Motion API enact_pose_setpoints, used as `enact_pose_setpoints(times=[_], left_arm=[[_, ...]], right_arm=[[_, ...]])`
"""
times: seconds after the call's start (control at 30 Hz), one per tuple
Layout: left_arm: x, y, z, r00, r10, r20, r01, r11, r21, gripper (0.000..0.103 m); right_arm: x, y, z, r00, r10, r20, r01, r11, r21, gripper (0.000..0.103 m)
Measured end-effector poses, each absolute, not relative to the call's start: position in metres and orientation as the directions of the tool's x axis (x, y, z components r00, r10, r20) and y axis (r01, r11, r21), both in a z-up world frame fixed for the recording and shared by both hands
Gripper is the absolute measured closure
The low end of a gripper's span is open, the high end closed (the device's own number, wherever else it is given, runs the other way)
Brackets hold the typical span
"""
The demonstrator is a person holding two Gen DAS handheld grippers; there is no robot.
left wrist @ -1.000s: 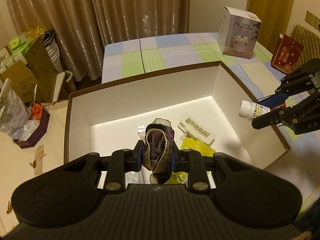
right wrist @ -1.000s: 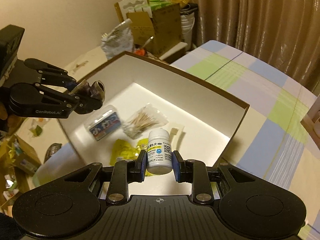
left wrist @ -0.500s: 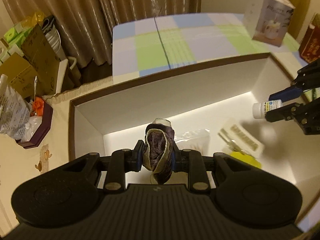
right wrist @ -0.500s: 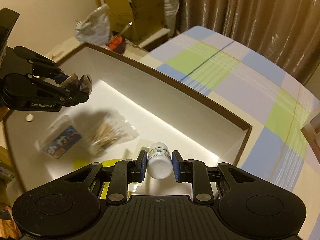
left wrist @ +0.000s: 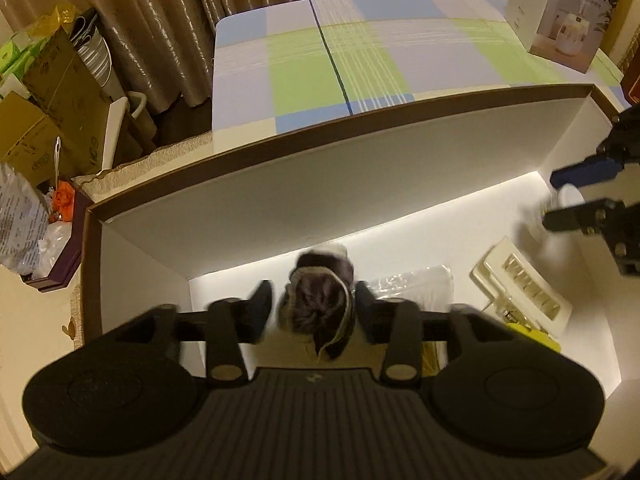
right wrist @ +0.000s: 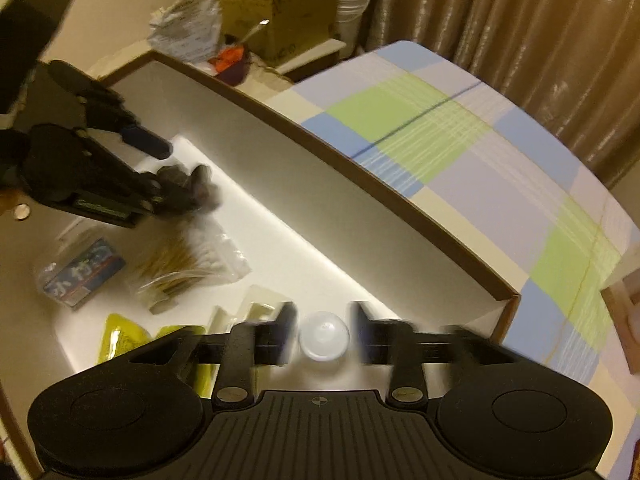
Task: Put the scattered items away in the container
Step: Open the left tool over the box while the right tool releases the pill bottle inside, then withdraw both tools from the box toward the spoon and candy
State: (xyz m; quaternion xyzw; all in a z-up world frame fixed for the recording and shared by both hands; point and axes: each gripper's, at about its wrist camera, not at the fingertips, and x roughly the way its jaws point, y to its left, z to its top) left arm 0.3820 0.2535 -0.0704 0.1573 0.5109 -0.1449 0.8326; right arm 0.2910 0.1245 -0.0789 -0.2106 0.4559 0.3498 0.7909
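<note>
My left gripper (left wrist: 314, 310) is opening over the white box (left wrist: 360, 152); the dark purple fabric bundle (left wrist: 320, 312) sits between the fingers with a visible gap on each side, so the pads no longer press it. It is blurred; I cannot tell whether it has reached the box floor. My right gripper (right wrist: 323, 336) is opening too, jaws wide, with the white pill bottle (right wrist: 324, 336) between them seen cap-on, clear of both pads, above the near right corner of the box.

Inside the box, on the white floor: a clear bag of cotton swabs (right wrist: 188, 260) near the middle, a small blue packet in plastic (right wrist: 82, 276) to its left in the right wrist view, a yellow pouch (right wrist: 120, 338) near the front, and a cream blister-style tray (left wrist: 520, 292) beside the right gripper. Box has a brown rim and white walls.

The box rests on a checked tablecloth (left wrist: 360, 52) in blue, green and lilac. A white carton (left wrist: 564, 12) stands on its far right corner. Beyond it are brown curtains (left wrist: 160, 8), with cardboard boxes (left wrist: 52, 92) on the left.
</note>
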Motion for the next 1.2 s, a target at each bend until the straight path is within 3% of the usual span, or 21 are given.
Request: enact_pose_setpoints(times=[0.1,0.17,0.3,0.4,0.57,0.63,1.2], left_arm=[[0.380,0.253,-0.069,0.439,-0.064,-0.896,0.399,0.908,0.130,0.037],[0.380,0.252,-0.069,0.438,-0.065,-0.896,0.399,0.908,0.130,0.036],[0.376,0.253,-0.064,0.444,-0.062,-0.894,0.386,0.914,0.128,0.015],[0.369,0.251,-0.060,0.452,-0.055,-0.890,0.383,0.914,0.138,0.008],[0.355,0.251,-0.049,0.460,-0.047,-0.887,0.368,0.919,0.143,0.006],[0.348,0.251,-0.042,0.469,-0.048,-0.882,0.359,0.923,0.141,0.001],[0.279,0.245,0.006,0.537,-0.040,-0.843,0.288,0.948,0.139,0.001]], right_arm=[[0.282,0.126,-0.071,0.370,0.384,-0.846,-0.763,0.645,-0.041,0.003],[0.280,0.125,-0.069,0.357,0.401,-0.844,-0.770,0.638,-0.022,0.003],[0.273,0.120,-0.066,0.346,0.411,-0.843,-0.779,0.627,-0.014,0.003],[0.261,0.118,-0.062,0.350,0.415,-0.840,-0.791,0.612,-0.027,0.003],[0.239,0.109,-0.052,0.377,0.428,-0.821,-0.789,0.613,-0.042,0.003],[0.230,0.104,-0.047,0.388,0.433,-0.813,-0.785,0.617,-0.045,0.003],[0.179,0.065,-0.006,0.456,0.471,-0.756,-0.710,0.704,0.011,0.003]])
